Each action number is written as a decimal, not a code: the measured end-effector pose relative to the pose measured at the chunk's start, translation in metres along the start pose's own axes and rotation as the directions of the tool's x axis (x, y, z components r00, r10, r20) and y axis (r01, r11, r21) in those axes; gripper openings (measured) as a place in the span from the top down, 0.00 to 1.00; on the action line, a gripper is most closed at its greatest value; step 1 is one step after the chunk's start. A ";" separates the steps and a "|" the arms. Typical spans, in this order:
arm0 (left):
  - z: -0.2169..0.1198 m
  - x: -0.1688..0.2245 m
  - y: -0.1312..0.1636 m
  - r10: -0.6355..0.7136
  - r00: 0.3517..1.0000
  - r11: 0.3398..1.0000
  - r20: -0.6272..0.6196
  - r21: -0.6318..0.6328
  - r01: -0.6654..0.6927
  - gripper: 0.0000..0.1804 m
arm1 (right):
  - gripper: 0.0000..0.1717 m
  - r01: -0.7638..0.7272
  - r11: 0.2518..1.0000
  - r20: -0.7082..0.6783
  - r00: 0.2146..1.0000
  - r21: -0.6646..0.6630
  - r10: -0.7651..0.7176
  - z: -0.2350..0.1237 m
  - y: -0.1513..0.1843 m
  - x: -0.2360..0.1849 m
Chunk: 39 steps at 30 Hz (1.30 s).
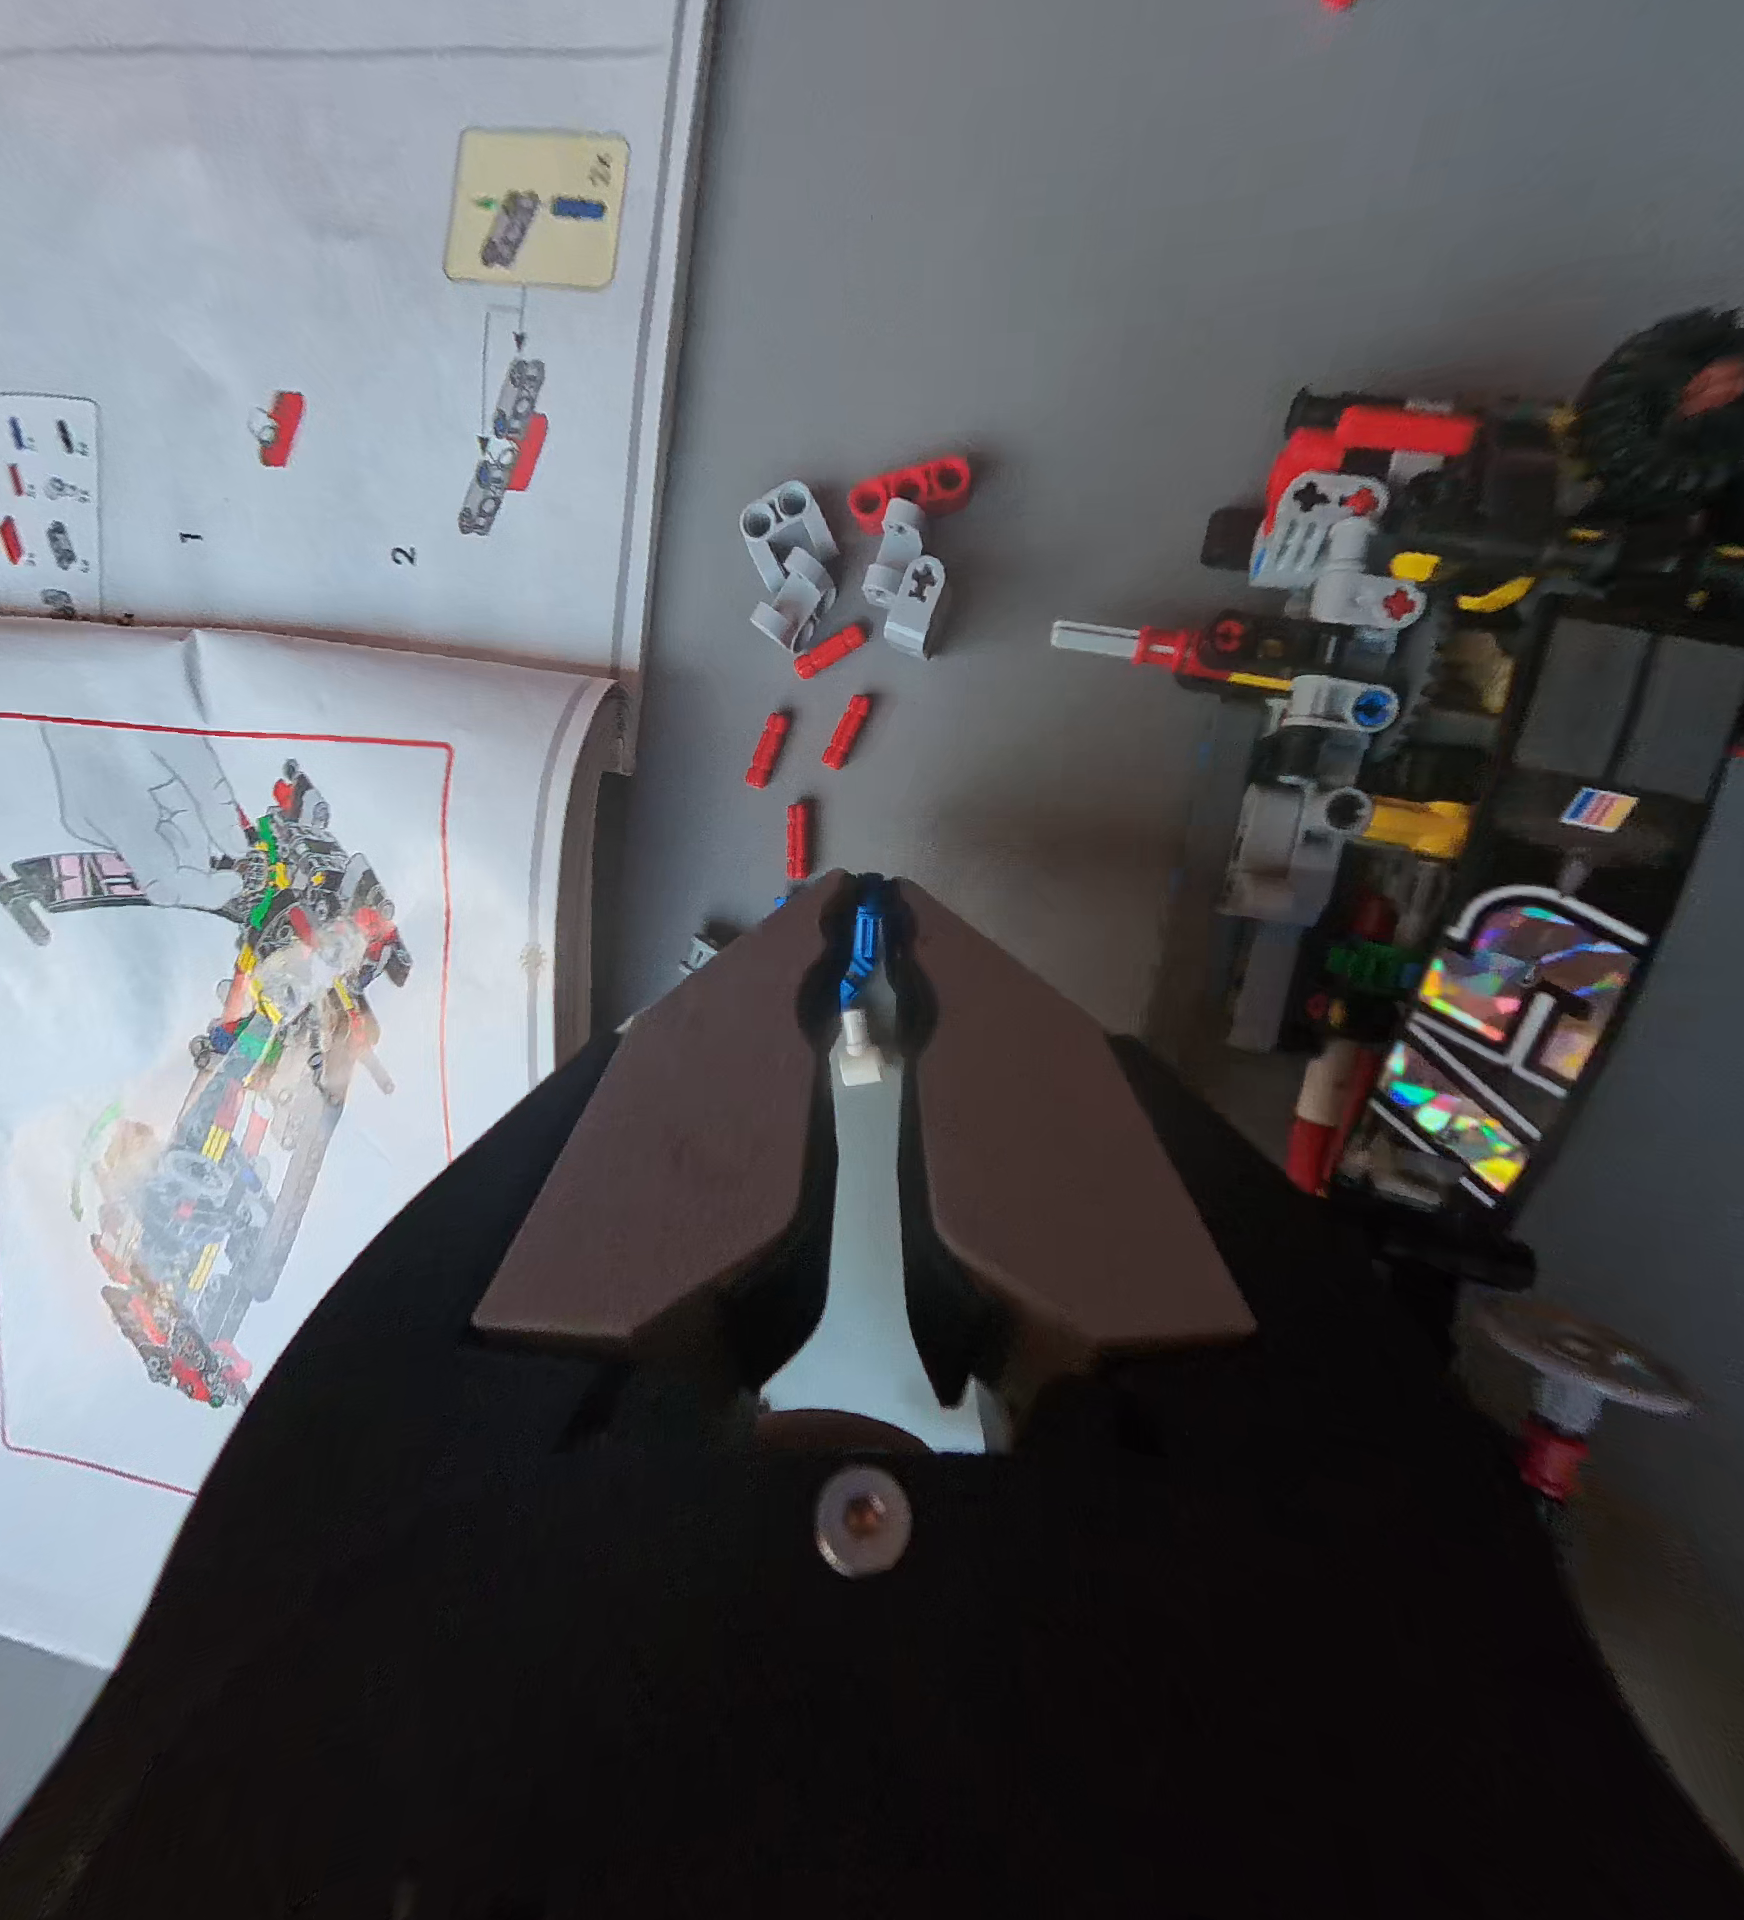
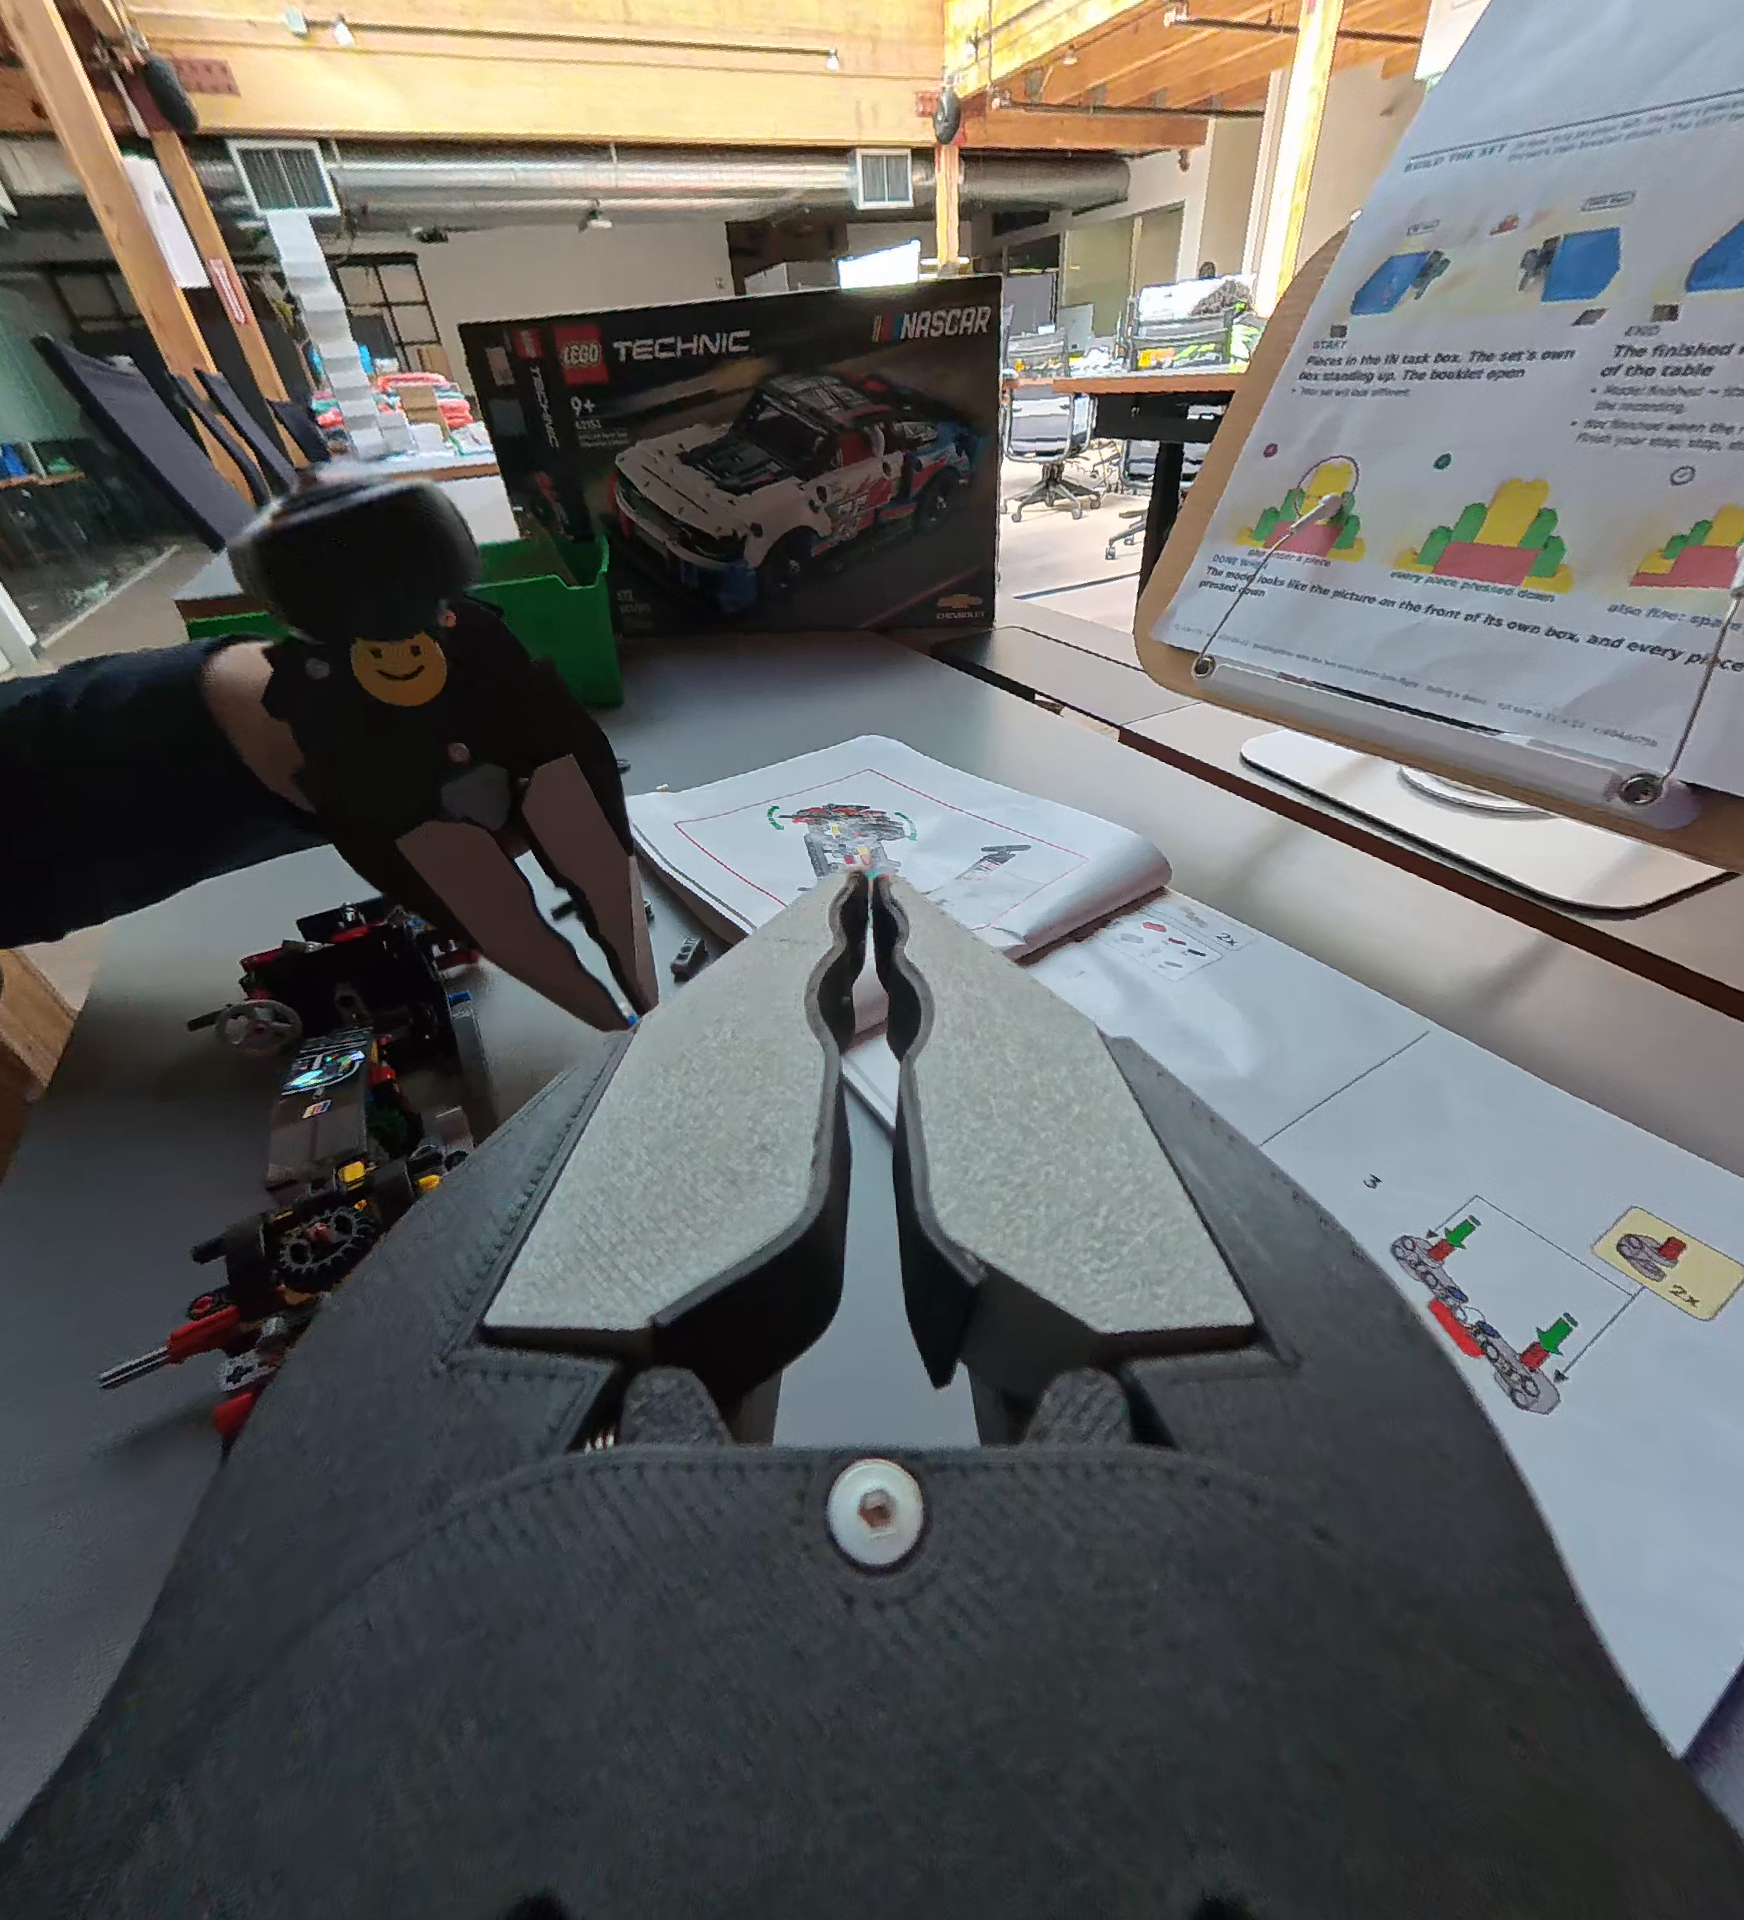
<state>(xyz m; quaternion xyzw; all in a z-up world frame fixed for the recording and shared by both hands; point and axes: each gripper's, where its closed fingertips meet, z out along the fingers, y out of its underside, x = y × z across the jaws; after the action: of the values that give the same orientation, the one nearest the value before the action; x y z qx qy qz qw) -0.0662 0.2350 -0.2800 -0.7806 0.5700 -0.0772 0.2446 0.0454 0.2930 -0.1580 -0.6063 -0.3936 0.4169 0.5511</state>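
The left gripper (image 1: 868, 894) has its brown fingers (image 1: 702, 1101) closed on a small blue connector pin (image 1: 863, 935), which stands lengthwise between the pads just above the grey table (image 1: 1055, 260). Just beyond the fingertips lies a red pin (image 1: 797, 837), then two more red pins (image 1: 808, 732) side by side, and past those a cluster of light grey connector pieces (image 1: 837, 566) with a red three-hole beam (image 1: 909, 486) at its far edge. To the right of the cluster sits a partly built black, red and yellow brick vehicle chassis (image 1: 1450, 748), with a holographic sticker on its black panel and a black gear at its far end. To the left of the cluster lies the open instruction booklet (image 1: 276, 416), its pages showing numbered building steps and part drawings.

The right gripper (image 2: 870, 896) hovers above the booklet (image 2: 1263, 1039) with its grey fingers (image 2: 702, 1122) drawn nearly together at the tips and nothing between them. Left of the booklet, the left gripper (image 2: 639, 1013) reaches down to the table beside the chassis (image 2: 348, 1039), carrying a yellow smiley sticker on its black body. Beyond the booklet stands the set's printed box (image 2: 743, 457) picturing a white race car, with a green bin (image 2: 546, 603) at its left. Right of the booklet, a wooden document stand (image 2: 1470, 520) holds a printed instruction sheet.
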 end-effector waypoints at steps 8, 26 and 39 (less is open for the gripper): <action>-0.041 -0.032 -0.047 -0.061 0.986 0.918 0.154 0.398 -0.006 0.99 | 1.00 0.020 1.000 0.013 1.000 -0.022 -0.019 0.002 0.004 -0.006; -0.052 -0.036 -0.049 -0.076 0.963 0.798 0.260 0.595 -0.098 0.99 | 1.00 0.076 0.997 -0.042 0.996 -0.031 -0.077 0.005 0.011 0.002; -0.047 -0.046 -0.041 -0.120 0.959 0.816 0.258 0.576 -0.053 0.99 | 1.00 -0.016 0.999 -0.017 1.000 -0.046 0.016 0.002 0.021 0.009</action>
<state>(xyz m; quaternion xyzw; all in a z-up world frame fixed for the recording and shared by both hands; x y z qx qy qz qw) -0.0658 0.2727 -0.2124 -0.6826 0.4647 -0.1382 0.5467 0.0471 0.3007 -0.1799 -0.6253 -0.3937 0.4071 0.5369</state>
